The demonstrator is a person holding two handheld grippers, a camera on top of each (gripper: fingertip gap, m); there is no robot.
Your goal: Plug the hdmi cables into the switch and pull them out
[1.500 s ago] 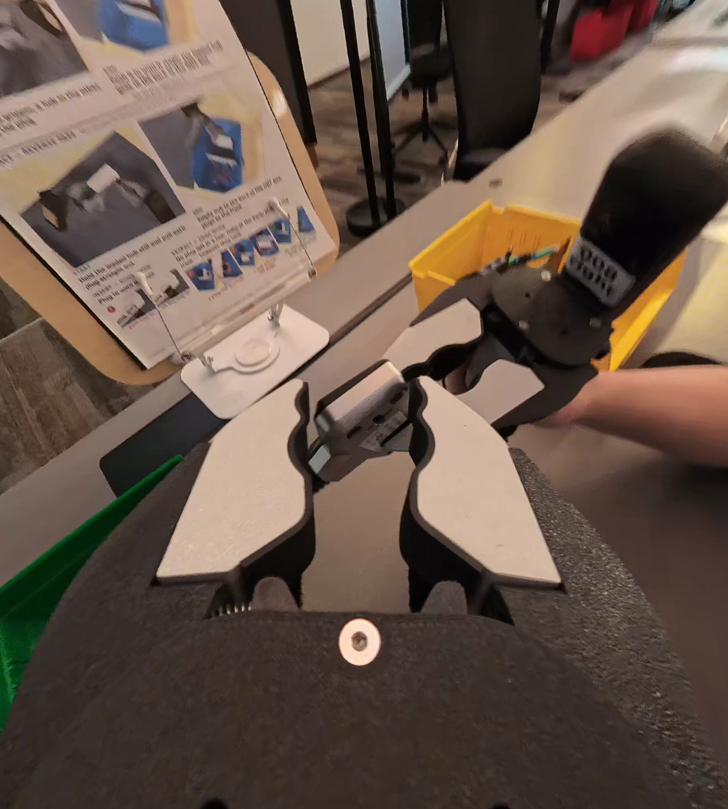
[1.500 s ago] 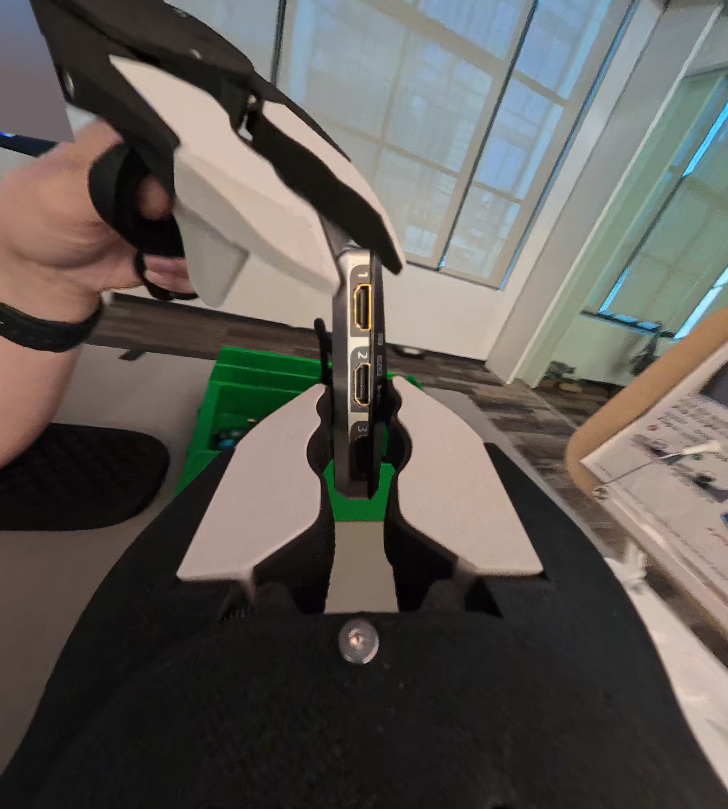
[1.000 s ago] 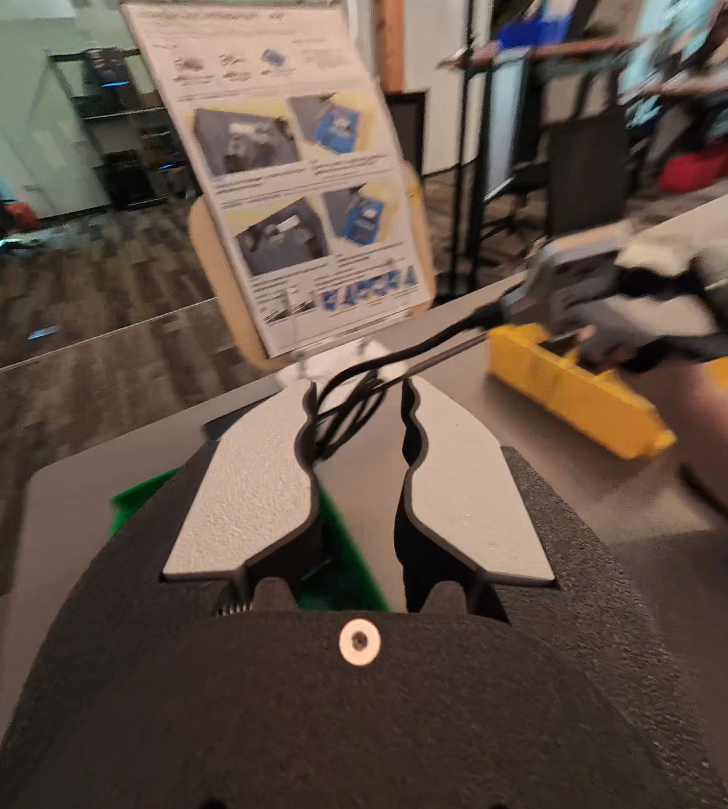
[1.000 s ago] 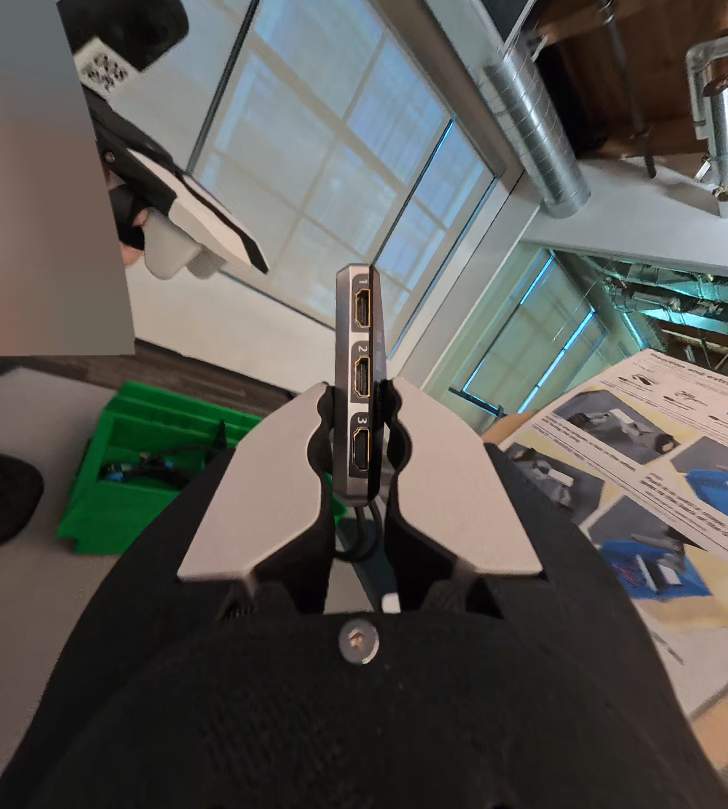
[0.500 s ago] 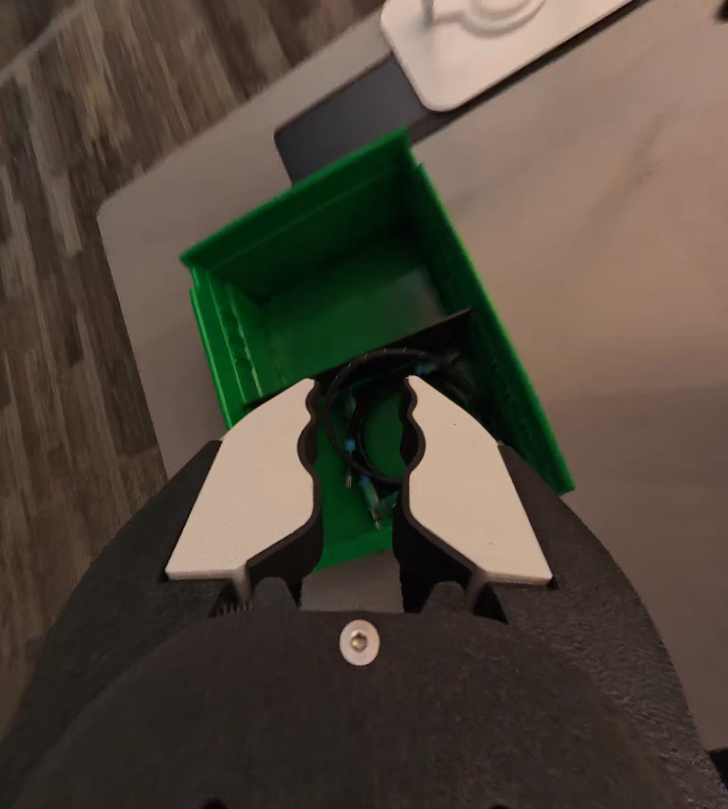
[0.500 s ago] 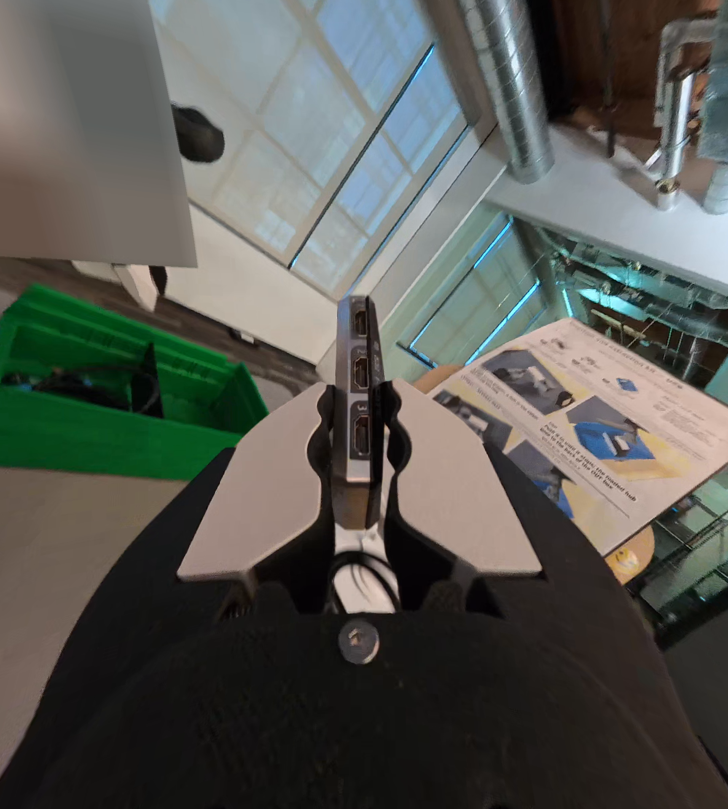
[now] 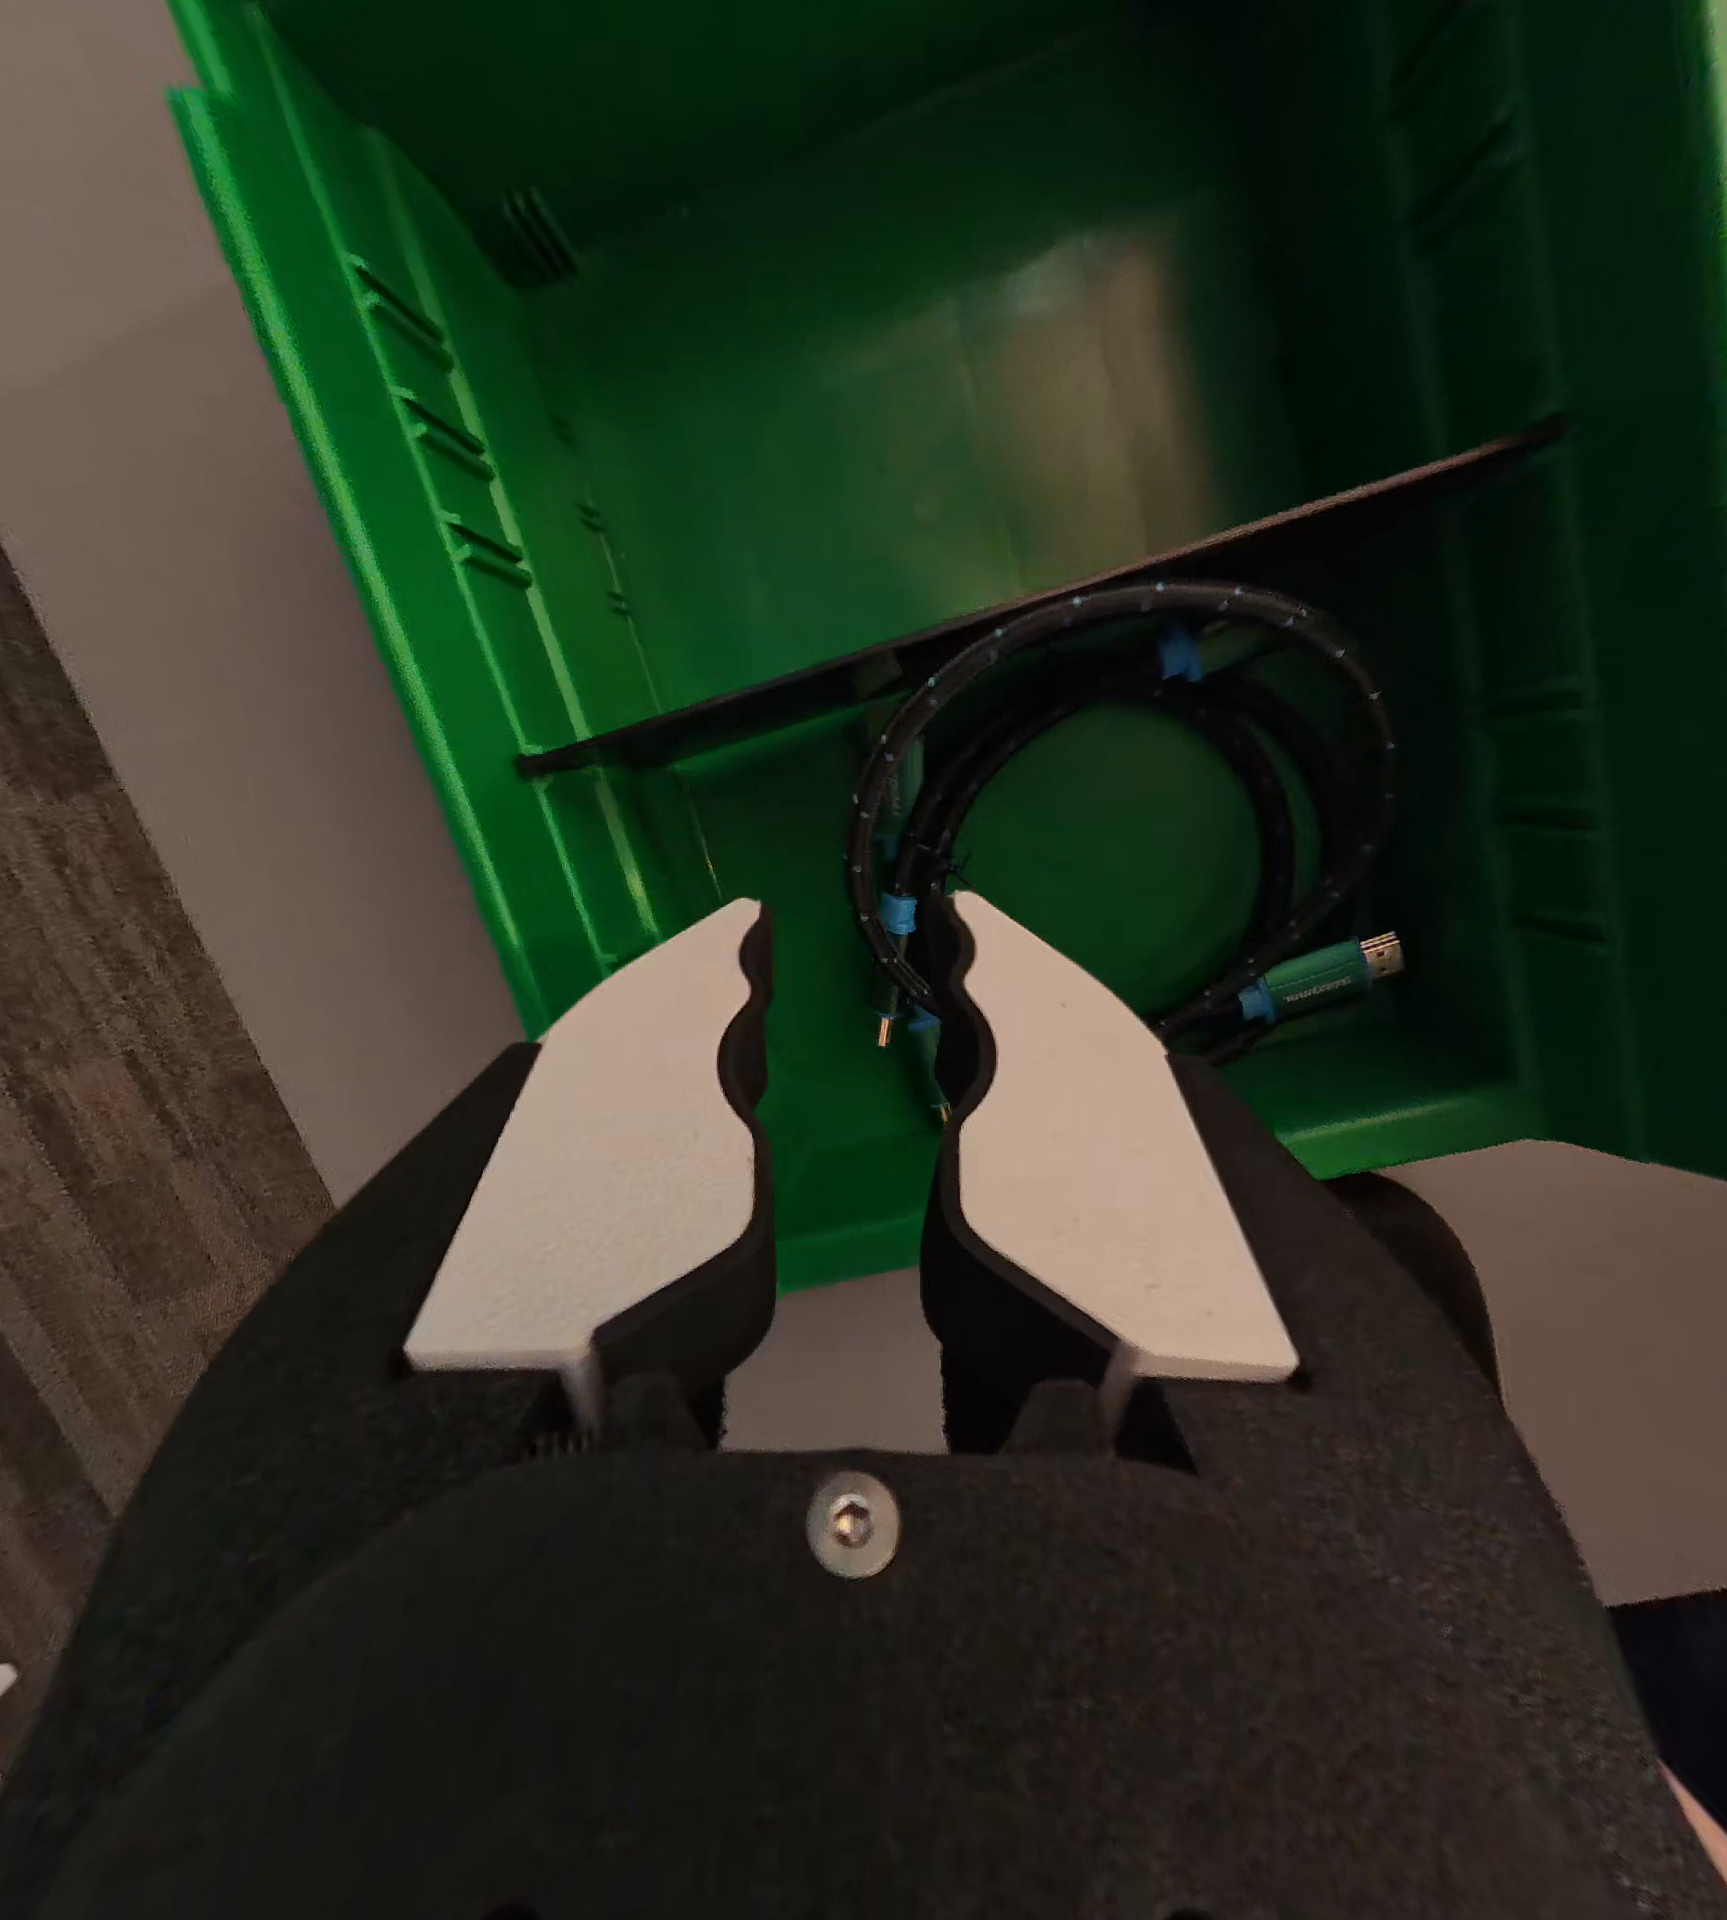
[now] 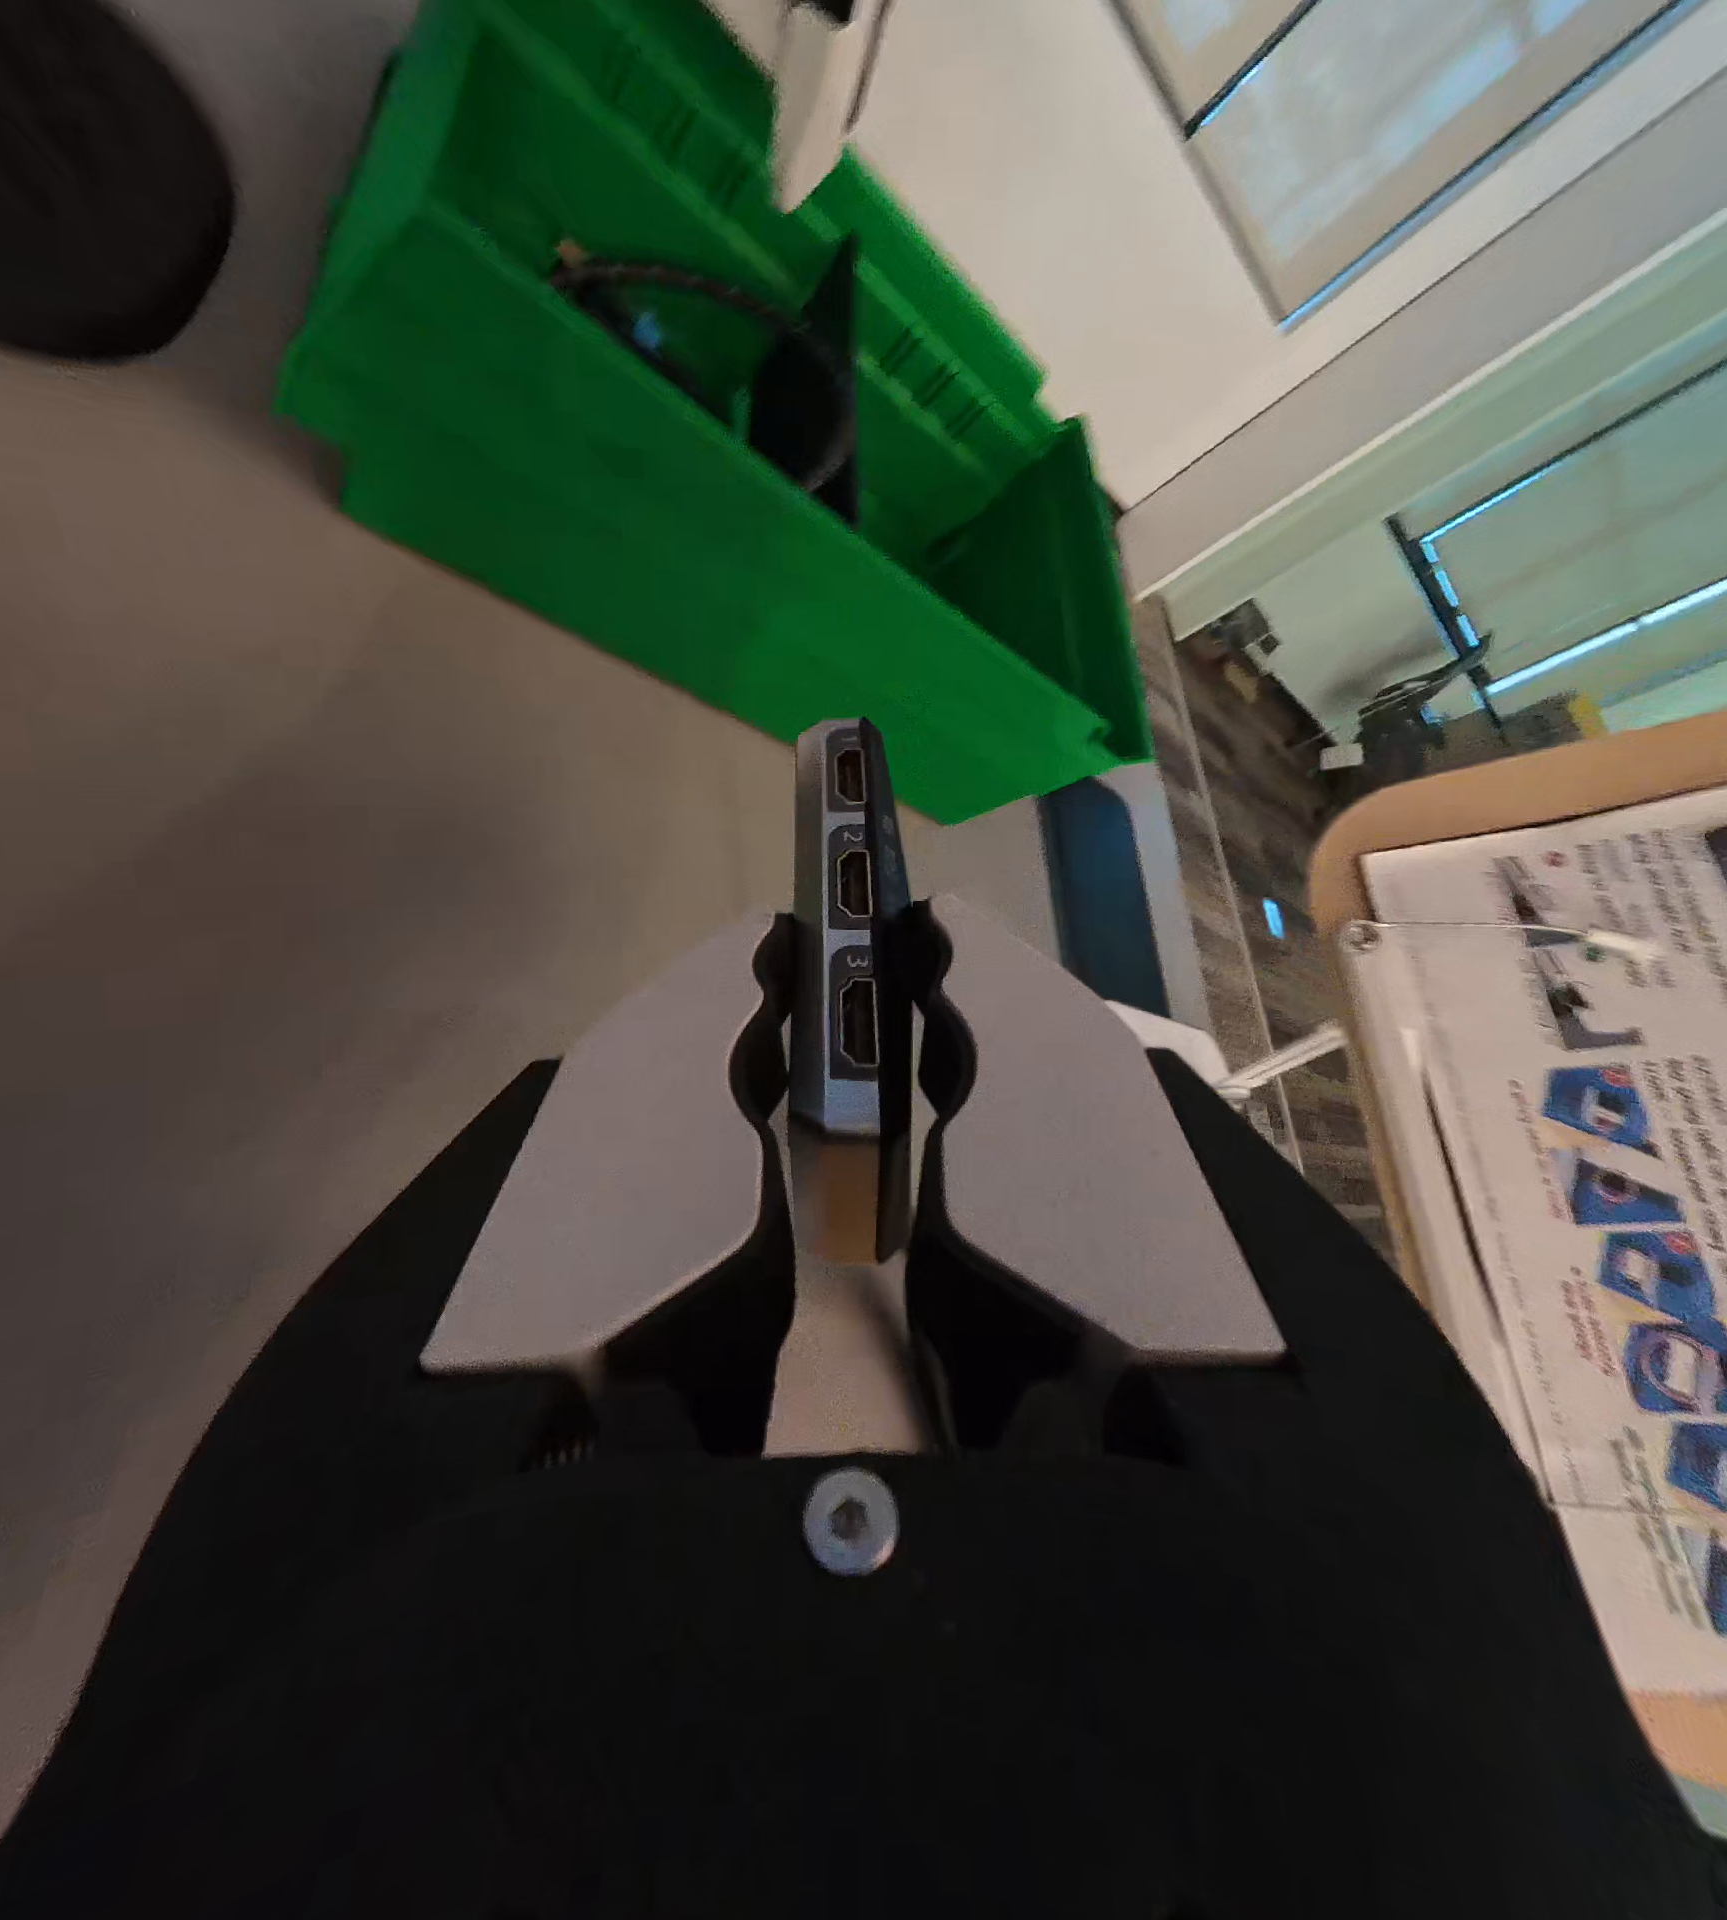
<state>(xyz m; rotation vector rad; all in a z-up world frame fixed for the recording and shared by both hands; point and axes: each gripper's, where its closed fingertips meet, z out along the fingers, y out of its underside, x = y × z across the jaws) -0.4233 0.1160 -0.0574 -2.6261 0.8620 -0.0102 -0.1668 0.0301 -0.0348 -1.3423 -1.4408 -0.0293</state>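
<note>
Left wrist view: your left gripper (image 7: 854,920) hangs with jaws apart above the coiled hdmi cables (image 7: 1129,790) in the near compartment of the green bin (image 7: 630,312).

Right wrist view: your right gripper (image 8: 848,920) is clamped on the switch (image 8: 843,935), its three ports empty; the bin sits far left.

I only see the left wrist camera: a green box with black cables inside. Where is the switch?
Observer: The right tongs are clamped on the flat grey metal HDMI switch, which stands on its edge.
Operator: Is anything plugged into it?
Observer: No. The three gold-lined ports facing that camera are all empty.
Operator: What's beside it?
Observer: In that view, a printed instruction sheet on a tan wooden board stands to its right.
</note>
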